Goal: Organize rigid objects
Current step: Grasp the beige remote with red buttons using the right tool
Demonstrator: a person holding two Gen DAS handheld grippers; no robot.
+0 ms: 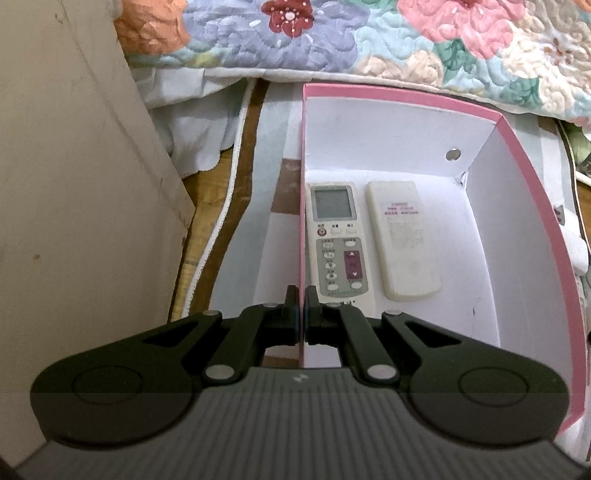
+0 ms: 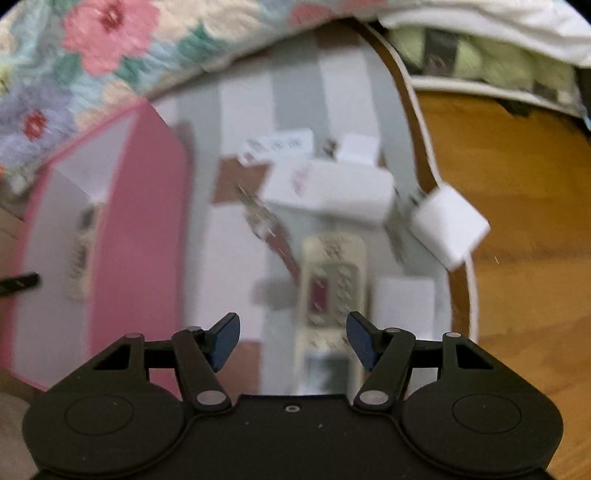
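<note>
A pink box (image 1: 517, 155) with a white inside holds two remotes: one face up with a screen (image 1: 337, 240), one face down (image 1: 402, 238). My left gripper (image 1: 301, 314) is shut on the box's left wall, one finger on each side. In the blurred right wrist view the pink box (image 2: 136, 236) stands at the left. My right gripper (image 2: 293, 339) is open above a third remote (image 2: 332, 291) that lies on the striped mat, between the fingers and a little ahead. Several white boxes (image 2: 328, 188) and a white cube (image 2: 450, 225) lie beyond it.
A floral quilt (image 1: 369, 33) lies behind the box. A beige panel (image 1: 74, 184) stands at the left. The grey-and-white striped mat (image 2: 236, 258) covers a wooden floor (image 2: 517, 184).
</note>
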